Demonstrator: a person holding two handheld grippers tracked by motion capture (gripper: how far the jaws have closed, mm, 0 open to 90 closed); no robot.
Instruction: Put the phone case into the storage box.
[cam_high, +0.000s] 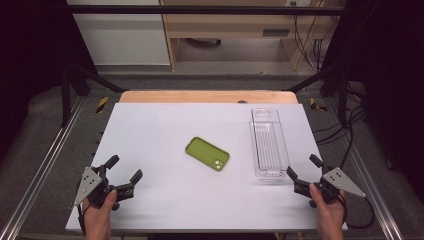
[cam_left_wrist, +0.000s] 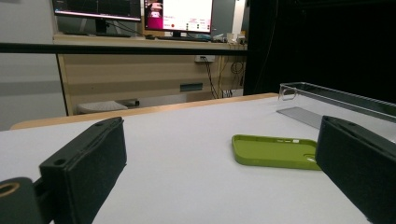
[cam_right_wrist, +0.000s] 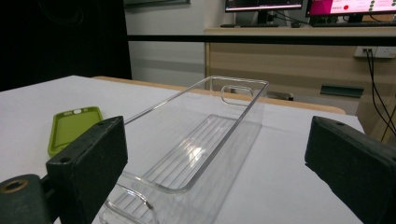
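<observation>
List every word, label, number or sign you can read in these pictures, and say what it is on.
No text can be read.
Monitor screens on the far desk: coloured panels, their writing too small and blurred.
Green phone case: no print to be seen.
Clear plastic tray: no print to be seen.
Left gripper and right gripper: no markings legible.

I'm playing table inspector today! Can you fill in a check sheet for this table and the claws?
Surface: white table, bare around the things.
Job's things: green phone case lying flat mid-table; clear plastic bin to its right, nothing in it.
Clutter: nothing seen.
Grippers: left claw open, holding nothing; right claw open, just short of the bin's near end.
Cables: black cable trailing from the right claw.
Surroundings: wooden desk with monitors beyond.
</observation>
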